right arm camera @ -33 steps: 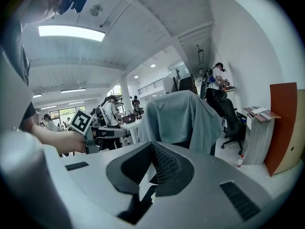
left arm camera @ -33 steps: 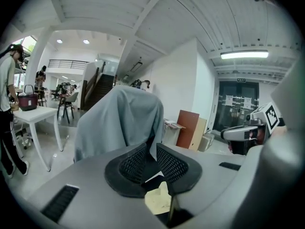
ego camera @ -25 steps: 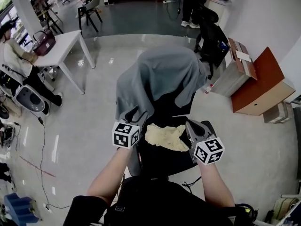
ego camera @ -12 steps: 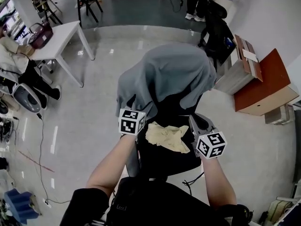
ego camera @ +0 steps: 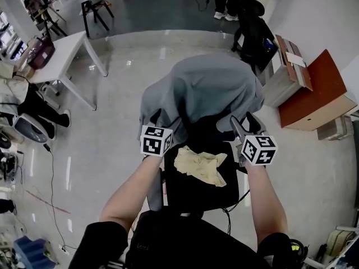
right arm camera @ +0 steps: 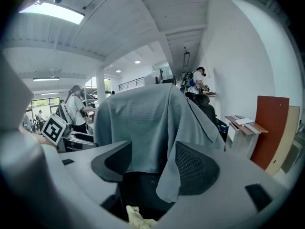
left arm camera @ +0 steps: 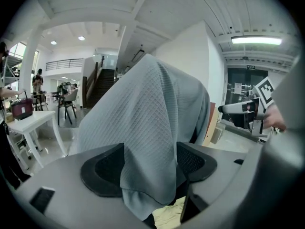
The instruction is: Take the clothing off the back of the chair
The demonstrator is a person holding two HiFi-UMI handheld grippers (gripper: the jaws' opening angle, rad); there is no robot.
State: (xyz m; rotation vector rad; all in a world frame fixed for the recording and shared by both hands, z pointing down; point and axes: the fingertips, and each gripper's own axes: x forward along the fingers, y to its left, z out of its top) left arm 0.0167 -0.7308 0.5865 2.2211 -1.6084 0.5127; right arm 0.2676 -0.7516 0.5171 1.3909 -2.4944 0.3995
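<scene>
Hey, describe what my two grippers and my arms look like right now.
The left gripper and right gripper have light grey bodies with black, curved pads that have a dimpled texture. Each carries a white cube printed with black square markers. The person's sleeves are black and short.

No words, numbers or brand names could be read anywhere; any print was too small or blurred.
</scene>
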